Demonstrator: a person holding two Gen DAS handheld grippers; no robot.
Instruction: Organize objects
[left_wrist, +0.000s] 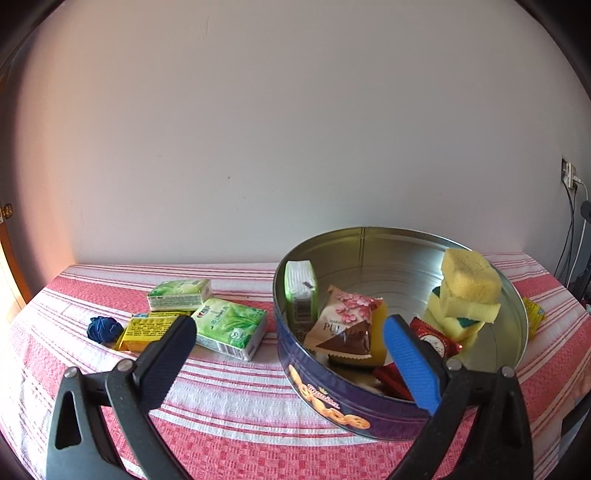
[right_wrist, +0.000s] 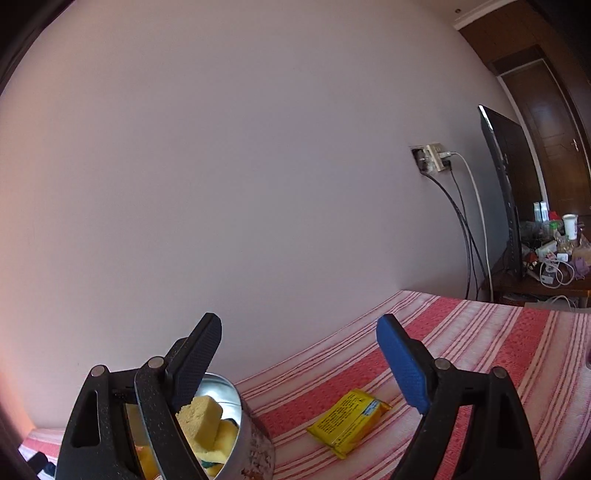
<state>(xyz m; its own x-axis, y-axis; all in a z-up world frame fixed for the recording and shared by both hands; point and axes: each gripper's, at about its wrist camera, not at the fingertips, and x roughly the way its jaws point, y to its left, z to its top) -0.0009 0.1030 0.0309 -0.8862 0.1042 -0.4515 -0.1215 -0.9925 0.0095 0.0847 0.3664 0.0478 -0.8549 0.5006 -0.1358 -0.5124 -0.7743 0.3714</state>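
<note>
Striped red cloth (left_wrist: 229, 398) carried a round tin (left_wrist: 332, 398) holding sponges (left_wrist: 467, 291); left gripper (left_wrist: 290, 349) and right gripper (right_wrist: 299, 354) stood wide, empty, tissue packs (left_wrist: 229, 328) left of the tin.

A red-and-white striped cloth (left_wrist: 229, 387) carries the round tin (left_wrist: 332, 398); left of the tin lie two green packs (left_wrist: 229, 328), a yellow packet (left_wrist: 147, 332) and what looks like blue yarn (left_wrist: 104, 329).

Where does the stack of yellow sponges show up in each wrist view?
Left wrist: the yellow sponges are stacked at the right inside wall of the round cookie tin, right of centre.
Right wrist: the sponges are at bottom left, partly behind the gripper's dark finger.
Shared landmark: the wall socket.
</note>
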